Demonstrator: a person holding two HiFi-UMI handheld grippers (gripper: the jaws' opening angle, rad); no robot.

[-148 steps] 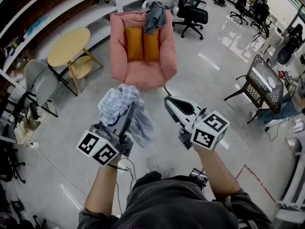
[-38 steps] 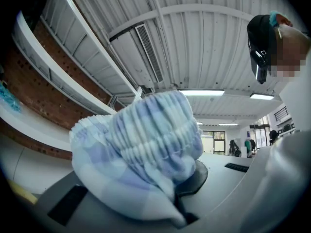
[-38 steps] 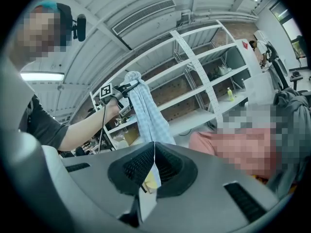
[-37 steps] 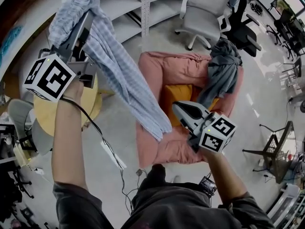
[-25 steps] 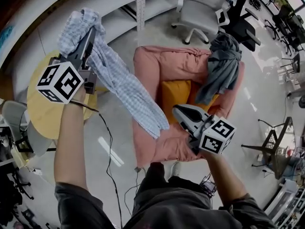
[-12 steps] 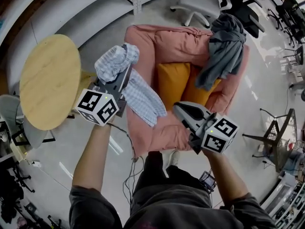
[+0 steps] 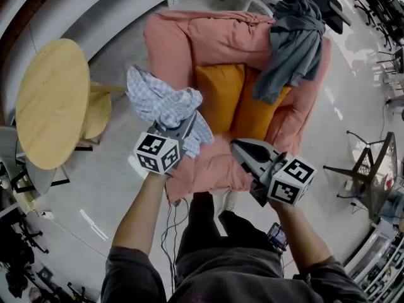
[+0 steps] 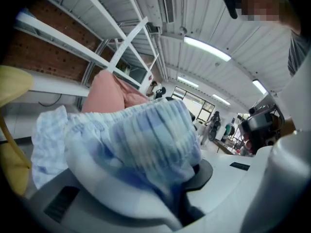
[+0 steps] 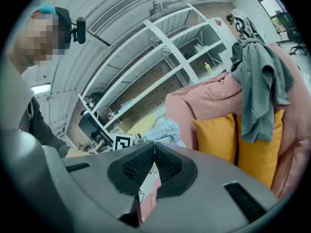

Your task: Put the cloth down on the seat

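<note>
Grippers out front, we stand at a pink armchair (image 7: 208,33). Our right gripper (image 7: 237,147) is clenched empty over the front of the seat (image 7: 211,166). Our left gripper (image 7: 183,126) has just been loosening its jaws. The checked cloth (image 7: 161,100) lies slack between them, heaped over its nose beside the chair's left arm; whether it touches the seat we cannot tell. Beyond sit two orange cushions (image 7: 221,96), then a grey garment (image 7: 293,36) over the backrest.
</note>
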